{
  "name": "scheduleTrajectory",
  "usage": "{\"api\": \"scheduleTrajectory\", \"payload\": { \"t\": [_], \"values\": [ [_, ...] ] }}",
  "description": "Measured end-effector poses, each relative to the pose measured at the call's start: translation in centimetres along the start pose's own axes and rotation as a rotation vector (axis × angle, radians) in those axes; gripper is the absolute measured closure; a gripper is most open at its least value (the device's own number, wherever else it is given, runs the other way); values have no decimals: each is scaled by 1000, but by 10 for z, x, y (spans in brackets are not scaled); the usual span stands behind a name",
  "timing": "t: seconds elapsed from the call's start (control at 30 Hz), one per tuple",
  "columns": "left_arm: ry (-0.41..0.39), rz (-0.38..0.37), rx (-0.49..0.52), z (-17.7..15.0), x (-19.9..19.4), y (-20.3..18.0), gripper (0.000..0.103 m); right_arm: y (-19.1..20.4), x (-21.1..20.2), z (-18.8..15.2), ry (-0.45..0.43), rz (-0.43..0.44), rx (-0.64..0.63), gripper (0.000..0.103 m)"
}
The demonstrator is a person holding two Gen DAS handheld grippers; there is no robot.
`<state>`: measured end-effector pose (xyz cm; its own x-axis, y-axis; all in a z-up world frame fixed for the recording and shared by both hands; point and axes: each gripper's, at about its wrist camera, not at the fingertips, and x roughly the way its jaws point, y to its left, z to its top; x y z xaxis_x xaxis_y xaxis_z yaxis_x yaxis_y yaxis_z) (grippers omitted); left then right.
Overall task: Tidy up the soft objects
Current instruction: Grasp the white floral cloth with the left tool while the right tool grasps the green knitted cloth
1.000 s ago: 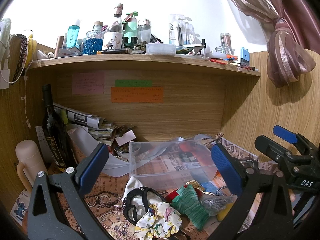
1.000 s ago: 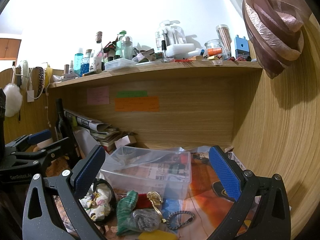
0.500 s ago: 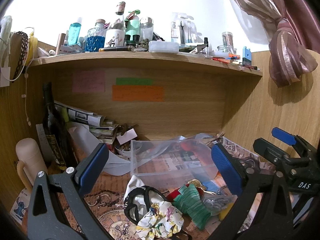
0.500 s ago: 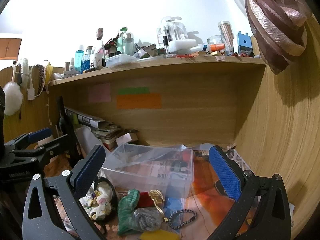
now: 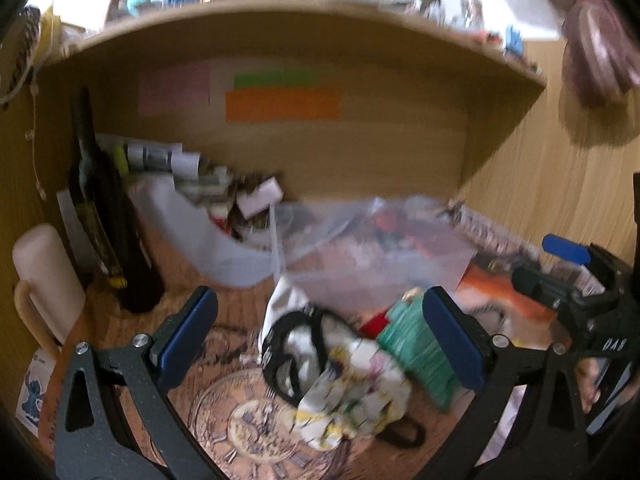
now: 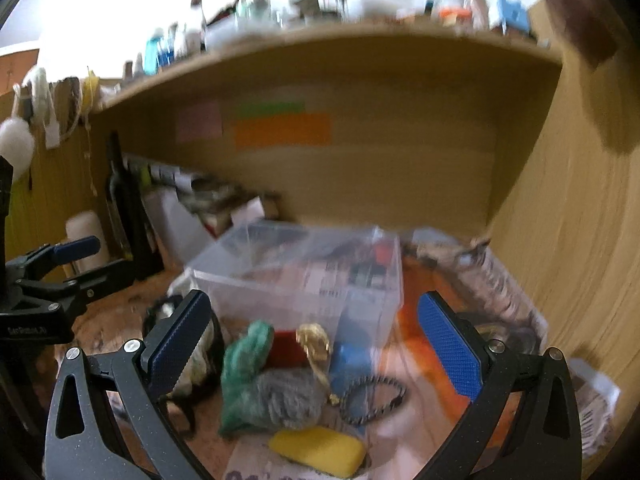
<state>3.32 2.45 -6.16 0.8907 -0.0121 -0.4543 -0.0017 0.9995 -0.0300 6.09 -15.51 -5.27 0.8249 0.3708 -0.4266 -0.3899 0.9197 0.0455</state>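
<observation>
Both tools spread wide and empty: your left gripper (image 5: 320,336) hangs over the floral cloth (image 5: 352,392), your right gripper (image 6: 312,336) over the green cloth (image 6: 244,364) and grey knit (image 6: 288,396). Everything soft lies heaped just in front of the clear bin (image 6: 304,276). Pick one piece, pinch its bunched middle, lift straight up. Mind the bin's near rim, the dark bottle (image 5: 104,216) at left, the wood wall at right; open room is above.

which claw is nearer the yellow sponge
Right. The yellow sponge lies low between the open right claw fingers. The left claw hangs over the floral cloth, farther left.
</observation>
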Motion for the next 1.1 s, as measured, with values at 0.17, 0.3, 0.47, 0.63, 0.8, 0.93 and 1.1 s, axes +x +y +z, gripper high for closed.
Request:
{"api": "scheduleTrajectory", "payload": {
  "t": [0.17, 0.3, 0.47, 0.63, 0.8, 0.93, 1.1],
  "values": [
    [98, 2, -30, -20, 24, 17, 0, -8, 24, -14, 102, 30, 38, 3],
    [151, -4, -42, -32, 35, 23, 15, -4, 37, -21, 169, 96, 42, 26],
    [191, -31, -60, -37, 42, 28, 31, 13, 46, -24, 208, 168, 12, 47],
    [187, -111, -37, -37, 31, 18, 31, 25, 54, -26, 237, 210, -25, 51],
    [242, -139, 8, -46, 39, 2, 31, 29, 71, -30, 294, 219, -38, 68],
    [278, -134, -1, -54, 54, 4, 38, 33, 76, -30, 318, 208, -56, 69],
    [306, -126, -2, -60, 66, 7, 66, 38, 85, -31, 363, 190, -113, 70]
  ]
}}
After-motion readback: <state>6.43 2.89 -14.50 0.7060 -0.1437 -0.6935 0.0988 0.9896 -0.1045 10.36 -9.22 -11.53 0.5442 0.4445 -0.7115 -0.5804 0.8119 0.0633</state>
